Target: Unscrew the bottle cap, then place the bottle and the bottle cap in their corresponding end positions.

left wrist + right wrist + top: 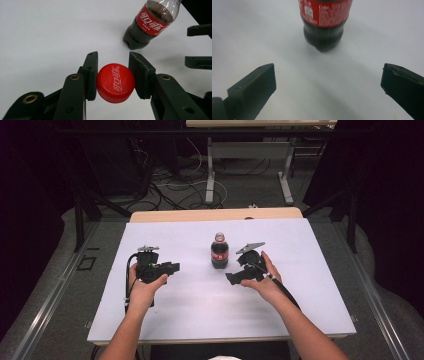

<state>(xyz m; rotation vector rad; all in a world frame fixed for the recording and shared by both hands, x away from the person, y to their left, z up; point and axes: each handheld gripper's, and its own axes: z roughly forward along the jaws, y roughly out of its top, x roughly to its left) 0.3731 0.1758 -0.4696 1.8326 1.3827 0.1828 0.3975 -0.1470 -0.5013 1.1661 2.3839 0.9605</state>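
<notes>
A small cola bottle point(219, 251) with a red label stands upright in the middle of the white table top point(200, 310). My left gripper point(174, 267) hovers to the bottle's left, shut on a red bottle cap point(115, 82) whose printed top faces the camera; the bottle point(150, 22) lies beyond it. My right gripper point(235, 271) sits just right of the bottle, jaws wide open with nothing between them. In the right gripper view the bottle's base point(323, 37) stands a short way ahead of the open gripper point(328, 72). Its two jaws also appear in the left gripper view point(198, 46).
The white sheet ends at a wooden strip point(215, 215) along the far edge. Beyond it lie floor cables point(170, 190) and the metal legs of another desk point(210, 175). Grey floor runs along both sides of the table.
</notes>
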